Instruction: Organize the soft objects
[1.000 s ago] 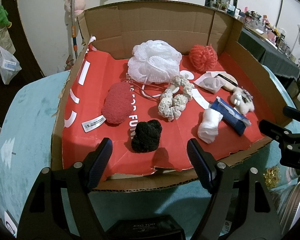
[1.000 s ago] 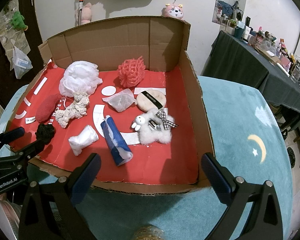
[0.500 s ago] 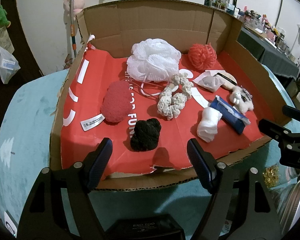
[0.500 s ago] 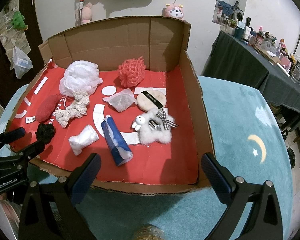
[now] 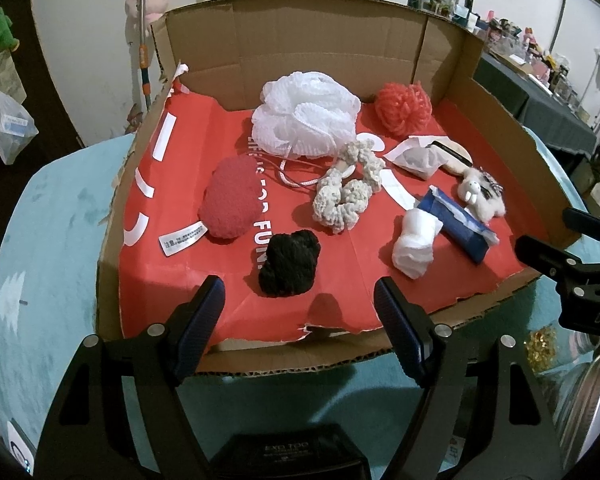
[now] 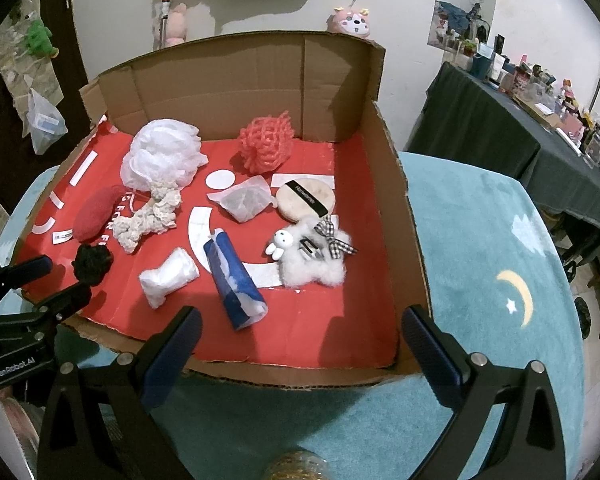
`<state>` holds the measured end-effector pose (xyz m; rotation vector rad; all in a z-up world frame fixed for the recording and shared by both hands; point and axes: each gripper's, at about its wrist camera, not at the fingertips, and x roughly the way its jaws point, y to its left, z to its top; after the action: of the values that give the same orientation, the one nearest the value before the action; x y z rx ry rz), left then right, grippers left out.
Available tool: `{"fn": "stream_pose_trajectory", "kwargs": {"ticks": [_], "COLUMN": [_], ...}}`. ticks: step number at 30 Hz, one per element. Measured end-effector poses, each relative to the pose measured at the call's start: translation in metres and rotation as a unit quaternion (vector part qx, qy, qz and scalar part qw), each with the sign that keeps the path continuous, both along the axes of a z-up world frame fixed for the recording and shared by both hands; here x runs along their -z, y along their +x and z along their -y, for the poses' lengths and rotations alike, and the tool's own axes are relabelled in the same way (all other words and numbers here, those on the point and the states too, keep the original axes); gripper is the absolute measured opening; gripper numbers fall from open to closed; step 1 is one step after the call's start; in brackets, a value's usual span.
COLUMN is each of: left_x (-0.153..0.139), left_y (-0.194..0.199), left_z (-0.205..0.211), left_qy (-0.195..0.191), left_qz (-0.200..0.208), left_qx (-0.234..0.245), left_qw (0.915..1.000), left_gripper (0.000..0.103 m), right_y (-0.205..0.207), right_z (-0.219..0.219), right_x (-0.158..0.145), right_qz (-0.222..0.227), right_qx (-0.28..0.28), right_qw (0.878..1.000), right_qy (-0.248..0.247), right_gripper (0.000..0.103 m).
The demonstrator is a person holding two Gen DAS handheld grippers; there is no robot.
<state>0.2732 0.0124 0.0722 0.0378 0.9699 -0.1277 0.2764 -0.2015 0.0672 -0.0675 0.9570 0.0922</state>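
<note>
A shallow cardboard box [image 5: 320,40] [image 6: 400,208] with a red floor holds several soft things: a white mesh puff [image 5: 306,118] [image 6: 162,154], a red mesh puff [image 5: 402,108] [image 6: 266,144], a red sponge [image 5: 230,202] [image 6: 94,218], a black scrunchie [image 5: 290,262] [image 6: 93,263], a cream scrunchie [image 5: 348,196] [image 6: 148,220], a white cloth roll [image 5: 416,244] [image 6: 168,276], a blue tissue pack [image 5: 458,228] [image 6: 236,284] and a fluffy bunny clip [image 5: 482,196] [image 6: 312,258]. My left gripper [image 5: 300,304] is open at the box's front edge, just short of the black scrunchie. My right gripper [image 6: 302,332] is open at the front right edge.
A round powder puff [image 6: 306,200] and a clear pouch [image 6: 242,200] lie mid-box. The box stands on a teal cloth-covered table [image 6: 480,240]. A metal bowl [image 5: 596,400] sits at the near right in the left wrist view. A dark cluttered table [image 6: 520,128] stands beyond.
My left gripper has edged slightly forward and left towards the box front. My right gripper has not moved. Nothing in the box has shifted.
</note>
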Motion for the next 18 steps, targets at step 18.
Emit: {"fn": "stream_pose_trajectory", "kwargs": {"ticks": [18], "left_x": [-0.02], "left_y": [-0.011], "left_z": [-0.008], "left_qy": [-0.031], "left_qz": [0.017], "left_qx": [0.005], "left_qw": [0.9994], "left_gripper": [0.076], "right_y": [-0.007], "right_z": [0.004], "right_x": [-0.017], "right_qz": [0.022], "right_qx": [-0.002], "right_qw": [1.0], "right_qy": [0.0], "right_gripper": [0.102]}}
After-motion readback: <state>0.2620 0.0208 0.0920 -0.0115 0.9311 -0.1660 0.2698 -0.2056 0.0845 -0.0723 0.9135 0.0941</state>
